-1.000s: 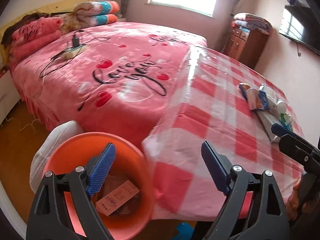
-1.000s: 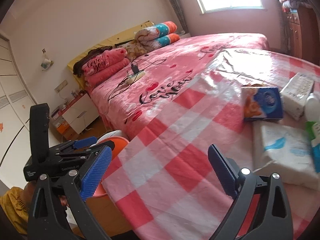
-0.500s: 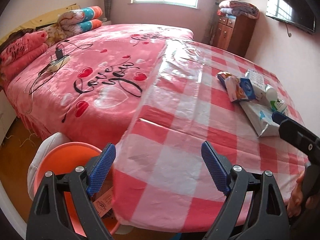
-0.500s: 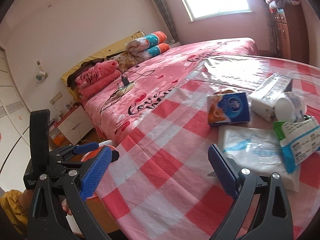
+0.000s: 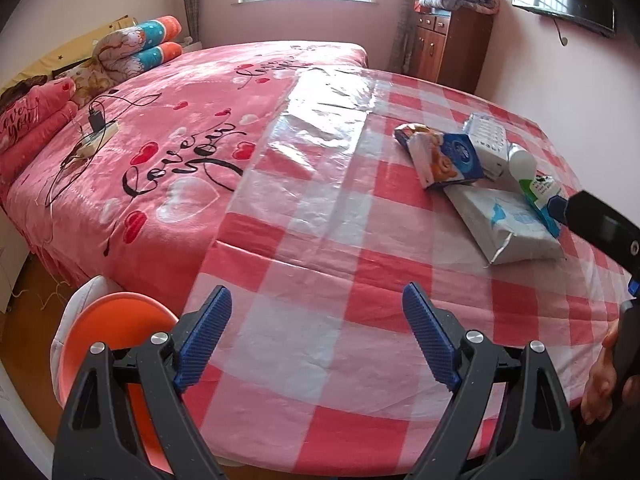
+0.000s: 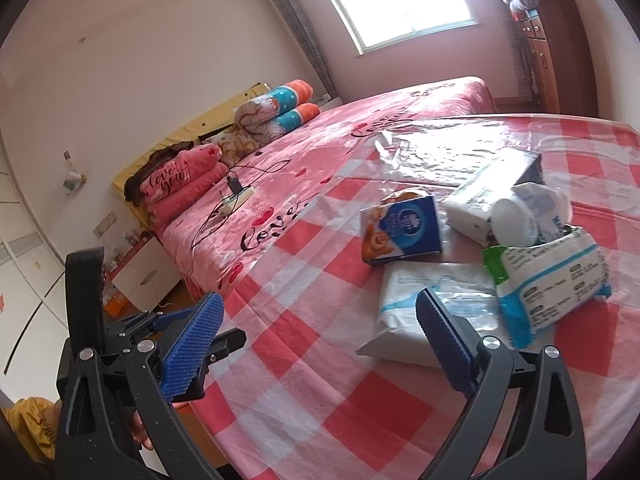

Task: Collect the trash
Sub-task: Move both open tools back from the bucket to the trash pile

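hovering apart-jawed, right hand-held gripper [image 6: 320, 340] faces white packet [image 6: 420, 300] on table [image 6: 320, 400].

**Pinks, reds and blues across the room**

The worktop [image 5: 360, 320] wears a red-and-white check cloth under glossy clear plastic. The bed [image 5: 192, 120] to the left has a pink spread with red and white hearts and black script. Near left, the bin [image 5: 108, 332] is orange. On the far right of the worktop lie a blue packet [image 6: 402, 230] printed with a brown bear, a white pack with pale blue marks [image 6: 432, 304], and a white wipes pack [image 6: 556, 276] edged green and blue. Both grippers are black with blue ribbed pads [image 5: 204, 332]. The walls are pale pink.
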Motion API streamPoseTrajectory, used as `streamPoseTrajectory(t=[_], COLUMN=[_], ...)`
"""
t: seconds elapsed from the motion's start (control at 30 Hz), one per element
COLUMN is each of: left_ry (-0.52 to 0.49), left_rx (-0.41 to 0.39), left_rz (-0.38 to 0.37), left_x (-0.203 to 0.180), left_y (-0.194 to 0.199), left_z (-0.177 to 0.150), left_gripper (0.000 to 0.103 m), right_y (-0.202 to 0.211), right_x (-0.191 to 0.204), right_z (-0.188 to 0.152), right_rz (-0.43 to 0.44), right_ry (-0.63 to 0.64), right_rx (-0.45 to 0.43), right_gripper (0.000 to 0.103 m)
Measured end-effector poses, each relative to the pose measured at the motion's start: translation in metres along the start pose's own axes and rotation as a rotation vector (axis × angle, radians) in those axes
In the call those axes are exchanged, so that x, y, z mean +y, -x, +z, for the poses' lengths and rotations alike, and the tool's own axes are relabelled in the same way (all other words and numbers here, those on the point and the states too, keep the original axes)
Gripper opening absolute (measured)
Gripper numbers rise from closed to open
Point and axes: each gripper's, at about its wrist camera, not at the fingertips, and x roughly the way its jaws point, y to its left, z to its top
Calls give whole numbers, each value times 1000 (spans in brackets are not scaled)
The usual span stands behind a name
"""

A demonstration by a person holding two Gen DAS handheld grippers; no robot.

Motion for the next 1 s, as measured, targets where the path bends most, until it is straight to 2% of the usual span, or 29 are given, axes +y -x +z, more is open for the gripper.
streamPoseTrajectory(t=[0.4, 0.53, 0.6, 0.7, 0.8, 1.0], left_ry=[-57, -71, -73, -66, -55, -46], left_rx=[28, 21, 18, 15, 2, -17], left_rz=[2, -2, -10, -36, -68, -124], left_x=[-31, -43, -50, -60, -69, -91], left_y=[-8, -10, -11, -14, -15, -25], left_z=[5, 10, 14, 21, 31, 55], left_gripper=[88, 88, 88, 88, 88, 88], right_y=[26, 41, 47, 52, 54, 52], right_x=[-45, -71, -91, -115, -130, -139], right_z=[5, 5, 3, -1, -3, -4], right_rz=[-19, -33, -33, -37, -38, -10], right_ry=[-135, -242, -342, -447, -497, -518], right_rx=[-52, -85, -93, -96, -87, -68], right_gripper=[96, 96, 96, 96, 96, 96])
